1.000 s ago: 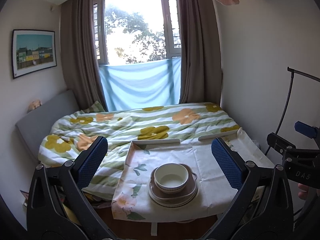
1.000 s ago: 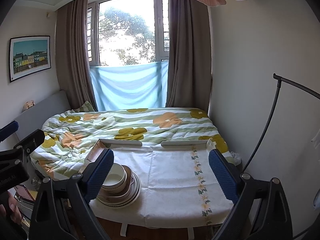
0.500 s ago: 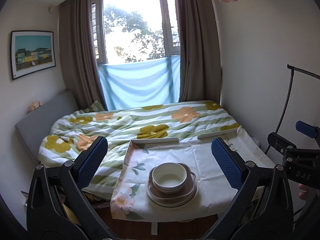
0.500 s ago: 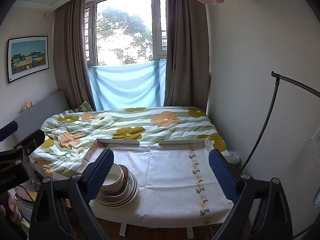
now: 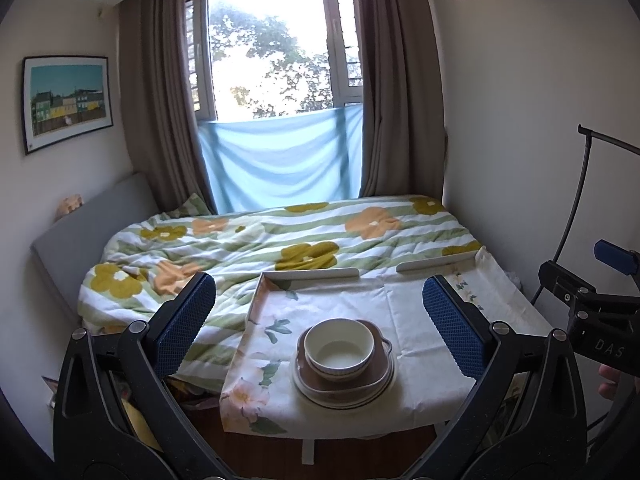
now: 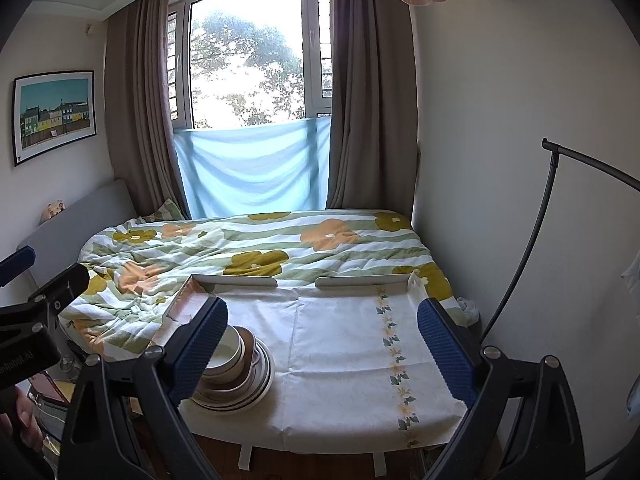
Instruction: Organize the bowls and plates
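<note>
Both grippers' jaws gape empty; right finger [image 6: 198, 342] half-hides the stacked dishes [image 6: 240, 376].

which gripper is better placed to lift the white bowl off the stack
Probably the left. Its open gripper frames the white bowl dead centre, while the open right gripper faces bare tablecloth, with the stack off towards its left finger.

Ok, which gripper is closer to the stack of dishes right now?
Left. The left gripper faces the stack of dishes head-on, framing it between open fingers but held back. The right gripper points at bare tablecloth, stack off to its left.
</note>
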